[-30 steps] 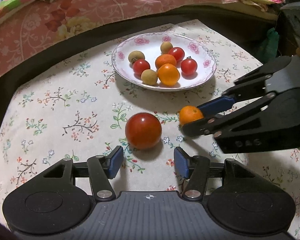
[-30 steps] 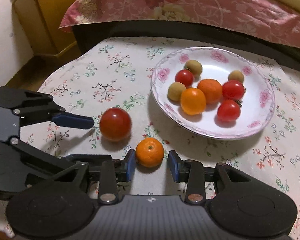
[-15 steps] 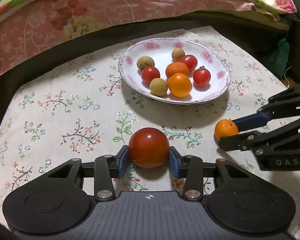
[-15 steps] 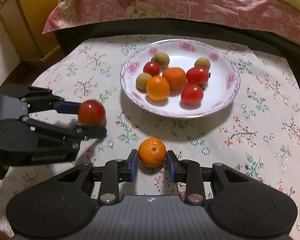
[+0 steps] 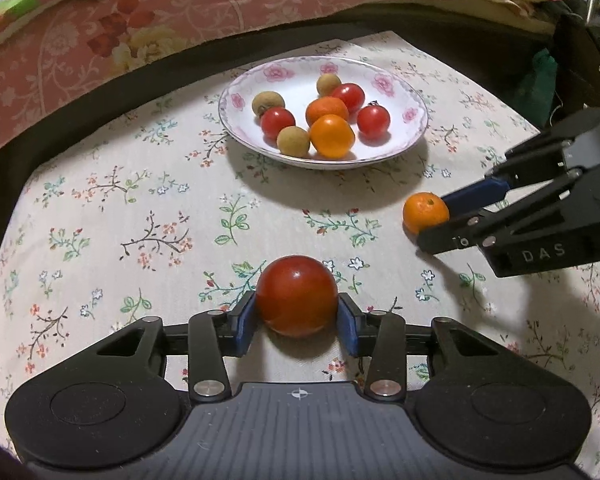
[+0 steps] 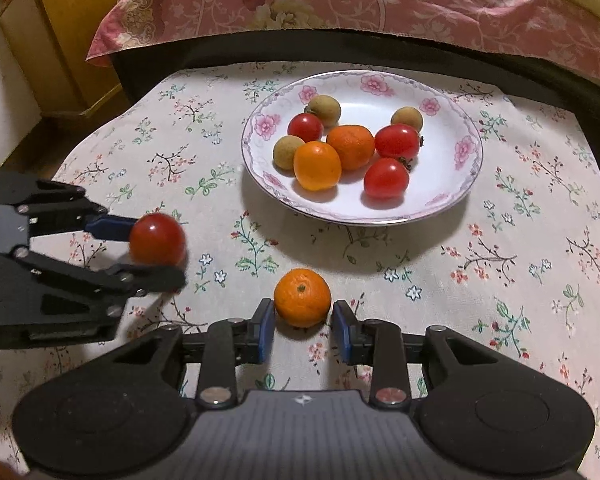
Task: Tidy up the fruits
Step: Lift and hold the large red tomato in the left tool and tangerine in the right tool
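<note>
A big red tomato (image 5: 297, 296) sits between the blue pads of my left gripper (image 5: 297, 312), which is shut on it, low over the floral cloth. My right gripper (image 6: 303, 320) is shut on a small tangerine (image 6: 302, 297), pinched at the pad tips. The left wrist view shows the right gripper (image 5: 434, 222) at the right edge with the tangerine (image 5: 425, 213). In the right wrist view the left gripper (image 6: 156, 252) holds the tomato (image 6: 157, 239) at the left. The white flowered plate (image 5: 292, 80) (image 6: 440, 168) beyond both holds several small tomatoes, two oranges and brown round fruits.
The floral tablecloth (image 5: 140, 208) covers a small table with a dark edge behind the plate. A pink floral bedcover (image 6: 340, 4) lies beyond it, and a yellow cabinet (image 6: 60, 40) stands at the far left. Dark objects (image 5: 580, 60) stand at the right.
My left jaws, open a second ago behind the tomato, have closed on it. The right gripper, keeping its hold on the tangerine, has drawn away to the right of the left gripper.
</note>
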{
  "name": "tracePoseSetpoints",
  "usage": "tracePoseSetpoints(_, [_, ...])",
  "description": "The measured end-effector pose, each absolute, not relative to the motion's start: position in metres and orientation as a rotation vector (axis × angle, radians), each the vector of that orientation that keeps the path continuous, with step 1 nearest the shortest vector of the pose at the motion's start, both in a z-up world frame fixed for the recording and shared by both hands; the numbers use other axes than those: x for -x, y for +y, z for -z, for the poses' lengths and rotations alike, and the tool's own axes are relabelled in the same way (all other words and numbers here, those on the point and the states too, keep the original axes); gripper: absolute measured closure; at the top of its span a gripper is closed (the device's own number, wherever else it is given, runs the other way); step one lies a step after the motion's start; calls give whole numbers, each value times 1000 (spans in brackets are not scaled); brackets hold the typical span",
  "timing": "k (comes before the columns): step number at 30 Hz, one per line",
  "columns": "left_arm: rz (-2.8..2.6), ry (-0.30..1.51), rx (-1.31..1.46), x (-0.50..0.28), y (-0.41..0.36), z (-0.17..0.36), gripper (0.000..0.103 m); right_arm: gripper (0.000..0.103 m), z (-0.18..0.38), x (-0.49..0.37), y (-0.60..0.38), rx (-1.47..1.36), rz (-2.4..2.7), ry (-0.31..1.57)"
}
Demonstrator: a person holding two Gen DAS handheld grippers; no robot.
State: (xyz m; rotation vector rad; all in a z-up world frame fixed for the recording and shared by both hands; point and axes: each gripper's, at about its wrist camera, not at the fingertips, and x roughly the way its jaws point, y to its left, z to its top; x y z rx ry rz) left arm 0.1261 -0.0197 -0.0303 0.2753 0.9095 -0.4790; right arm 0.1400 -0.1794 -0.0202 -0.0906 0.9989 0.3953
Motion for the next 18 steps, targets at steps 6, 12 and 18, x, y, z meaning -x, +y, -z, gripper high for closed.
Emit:
tracePoseSetpoints(6, [489,900,-293,-124,-23,30,40,63,21,-140,-176,106,-405,988])
tracePoseSetpoints(12, [484,890,-292,-126,-22,30,31,62,22,-143,-177,91,-400,984])
tracePoseSetpoints(18, [476,897,-286,-130,-22,33,30,61,22,-143,-175,103,-401,979])
